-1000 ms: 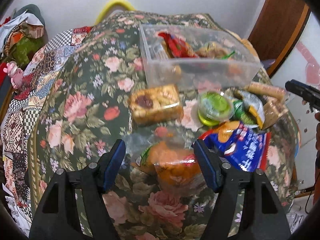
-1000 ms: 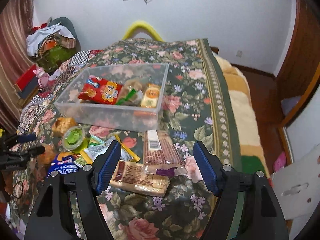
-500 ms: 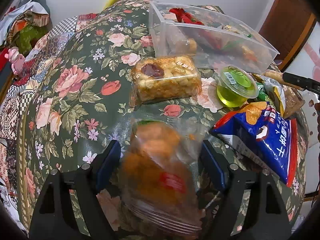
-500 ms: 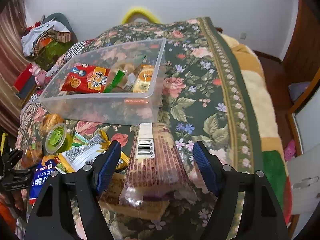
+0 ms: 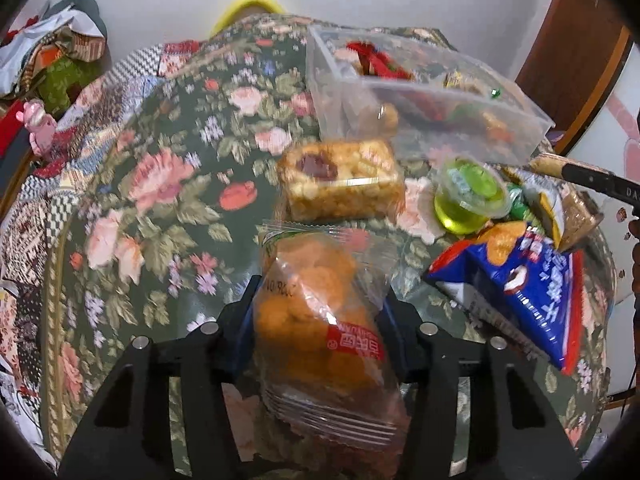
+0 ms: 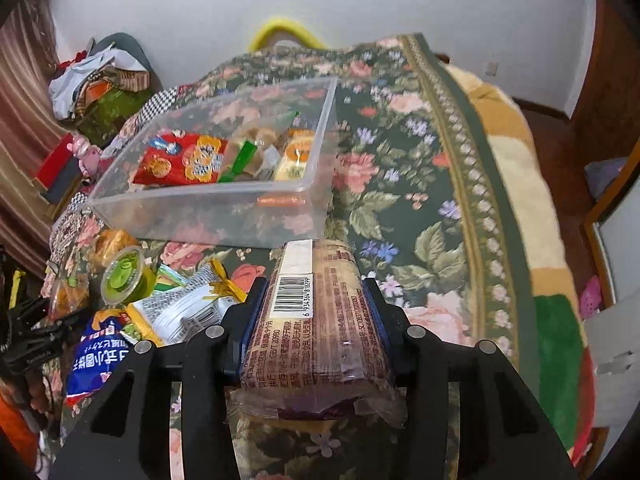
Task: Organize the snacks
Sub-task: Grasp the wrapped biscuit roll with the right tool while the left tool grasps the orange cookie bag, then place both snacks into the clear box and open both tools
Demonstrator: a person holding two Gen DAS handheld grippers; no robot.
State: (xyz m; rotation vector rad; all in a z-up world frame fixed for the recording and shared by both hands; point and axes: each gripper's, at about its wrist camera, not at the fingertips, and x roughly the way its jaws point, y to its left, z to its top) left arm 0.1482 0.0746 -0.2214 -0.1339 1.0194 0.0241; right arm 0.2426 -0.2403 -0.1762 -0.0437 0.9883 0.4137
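A floral cloth [image 6: 404, 208] in dark green with pink roses covers the whole work surface, and a striped blanket [image 6: 516, 184] shows past its bordered right edge. On the cloth stands a clear plastic bin [image 6: 224, 216], well apart from the near edge, holding a red snack packet [image 6: 180, 160], a green wrapper and a yellow-orange pack against its right wall. The left gripper [image 5: 320, 312] has just been closing its jaws and now clamps a clear bag of orange puffed snacks [image 5: 316, 320] from both sides, the bag's crimped end towards the camera and its far end pointing at the bin [image 5: 420, 120]. The right gripper [image 6: 316, 312] has likewise just been closing and its blue pads press on both long sides of a brown biscuit pack [image 6: 320, 328] with a white barcode label, which reaches from between the fingers up to the near wall of the bin. In front of the bin, in the left wrist view, lies a wrapped block of golden puffed grain [image 5: 340, 184] with a dark red spot, just beside a green jelly cup [image 5: 468, 196]. Near the cup lies a blue snack bag [image 5: 524, 284] with white lettering, and beyond it a heap of smaller wrappers; the right wrist view shows among them a silver-and-yellow pack [image 6: 188, 308]. A pile of clothes [image 6: 100, 88] sits at the far left by the wall.
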